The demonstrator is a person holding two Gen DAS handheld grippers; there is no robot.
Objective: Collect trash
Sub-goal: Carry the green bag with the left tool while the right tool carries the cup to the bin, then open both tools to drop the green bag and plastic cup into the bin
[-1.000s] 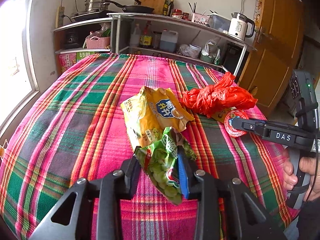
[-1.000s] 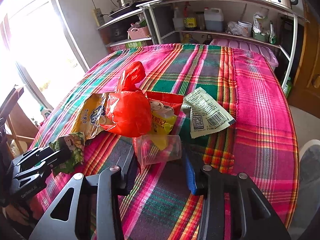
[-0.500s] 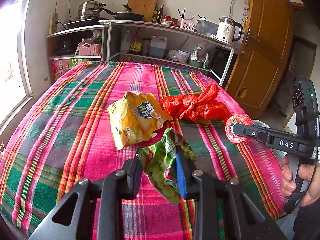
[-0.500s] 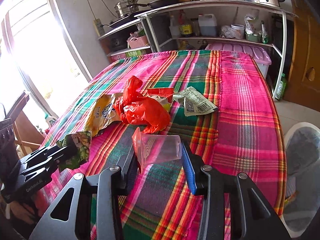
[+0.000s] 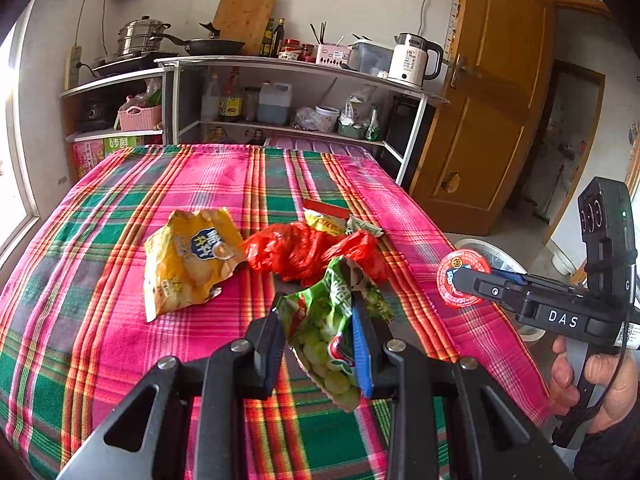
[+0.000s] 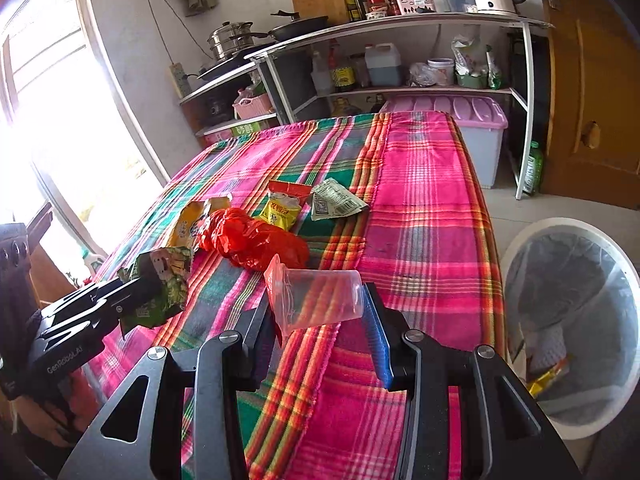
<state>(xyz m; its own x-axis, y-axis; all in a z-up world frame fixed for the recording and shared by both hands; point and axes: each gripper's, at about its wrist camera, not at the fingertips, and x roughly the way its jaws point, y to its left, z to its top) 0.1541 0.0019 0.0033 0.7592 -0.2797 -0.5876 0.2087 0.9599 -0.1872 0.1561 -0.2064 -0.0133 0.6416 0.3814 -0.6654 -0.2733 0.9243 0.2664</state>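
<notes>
My left gripper is shut on a crumpled green snack bag, held above the plaid tablecloth. My right gripper is shut on a clear plastic cup with a red peel lid; from the left wrist view that lid shows as a red disc at the right gripper's tips. On the table lie a yellow chip bag, a crumpled red plastic bag, a red-and-yellow packet and a grey-green wrapper. The left gripper with its green bag also shows in the right wrist view.
A white-rimmed trash bin with a clear liner stands on the floor right of the table. Kitchen shelves stand behind the table, a wooden door at the right, a bright window at the left. A hand holds the right gripper's handle.
Both grippers have drawn back from the pile and risen a little, carrying the green bag and the cup. The trash bin has come into the right wrist view.
</notes>
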